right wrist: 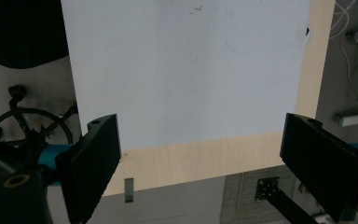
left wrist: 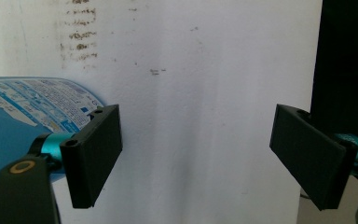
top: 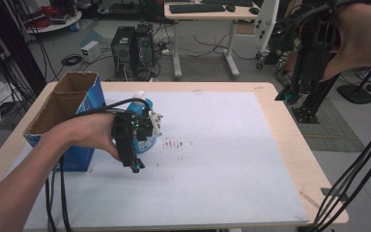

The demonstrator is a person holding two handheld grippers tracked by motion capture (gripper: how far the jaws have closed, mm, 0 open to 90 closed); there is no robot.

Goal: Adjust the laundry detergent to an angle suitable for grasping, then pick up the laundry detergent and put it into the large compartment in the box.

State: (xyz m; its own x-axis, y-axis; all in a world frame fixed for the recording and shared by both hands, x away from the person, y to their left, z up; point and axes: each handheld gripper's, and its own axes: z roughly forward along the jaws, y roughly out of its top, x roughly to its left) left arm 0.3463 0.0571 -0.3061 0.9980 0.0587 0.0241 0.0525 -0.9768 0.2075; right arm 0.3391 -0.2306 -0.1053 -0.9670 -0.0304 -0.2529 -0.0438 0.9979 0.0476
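Note:
A blue bottle (top: 144, 105) with a white top rests on the white mat (top: 212, 159), just right of an open blue cardboard box (top: 63, 113). My left gripper (top: 135, 165) hangs in front of the bottle, pointing down at the mat. In the left gripper view, my left gripper (left wrist: 200, 144) is open with bare mat between its jaws. The bottle (left wrist: 23, 112) and its printed label lie just outside the left jaw. My right gripper (top: 287, 94) is held high over the table's right edge. In the right gripper view, my right gripper (right wrist: 200, 163) is open and holds nothing.
Reddish-brown stains (top: 176, 143) mark the mat right of the bottle. The wooden table edge (right wrist: 214, 158) lies below the right gripper. Black cables (top: 357, 169) hang at the right. Computer towers (top: 133, 50) and a desk (top: 207, 19) stand on the floor behind the table.

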